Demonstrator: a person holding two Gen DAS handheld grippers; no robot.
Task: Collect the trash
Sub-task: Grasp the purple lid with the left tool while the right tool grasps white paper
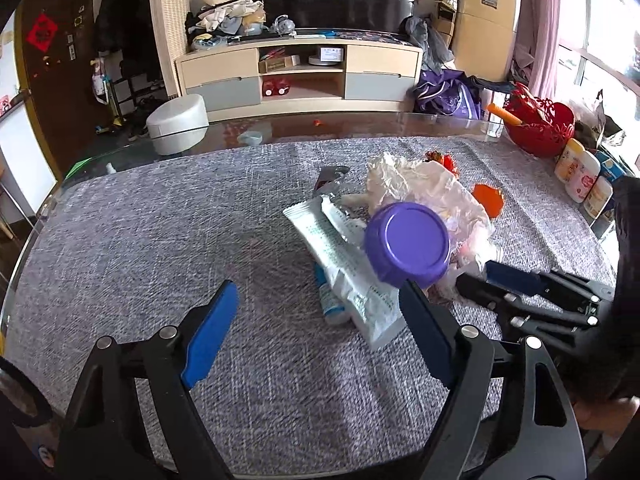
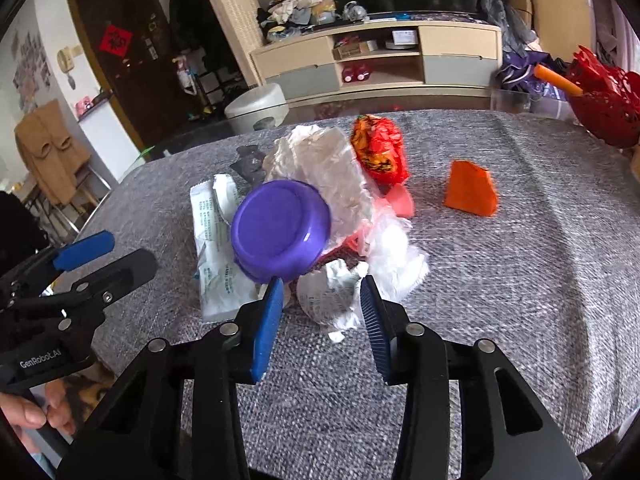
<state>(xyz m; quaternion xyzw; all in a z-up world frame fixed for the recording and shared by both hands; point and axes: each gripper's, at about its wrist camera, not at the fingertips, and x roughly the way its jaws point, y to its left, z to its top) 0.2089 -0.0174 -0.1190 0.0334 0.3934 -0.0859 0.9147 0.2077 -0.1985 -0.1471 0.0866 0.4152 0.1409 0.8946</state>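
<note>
Two tongs over a grey woven tablecloth (image 1: 160,240), both angled down at one heap of trash. Left gripper (image 1: 316,320): jaws wide apart, nothing between them; the heap lies ahead and to its right, and its right blue pad (image 1: 424,332) sits just under the round purple plastic lid (image 1: 408,240), whether touching I cannot tell. Right gripper (image 2: 320,312): jaws partly closed around a crumpled white paper wad (image 2: 332,296), pads either side of it with a small gap visible, so not yet pinched. Purple lid is just ahead-left of this gripper, propped tilted on a crinkled translucent plastic bag (image 2: 324,172) and a flat white printed sachet (image 2: 212,240). Farther ahead: red-orange foil wrapper (image 2: 380,148); an orange folded card wedge (image 2: 472,190) well off to the right. Risks, judged: closing on the wad may nudge the tilted lid so it slides off the heap; soft paper may compress and slip out; the two tongs are near each other and could collide.
</note>
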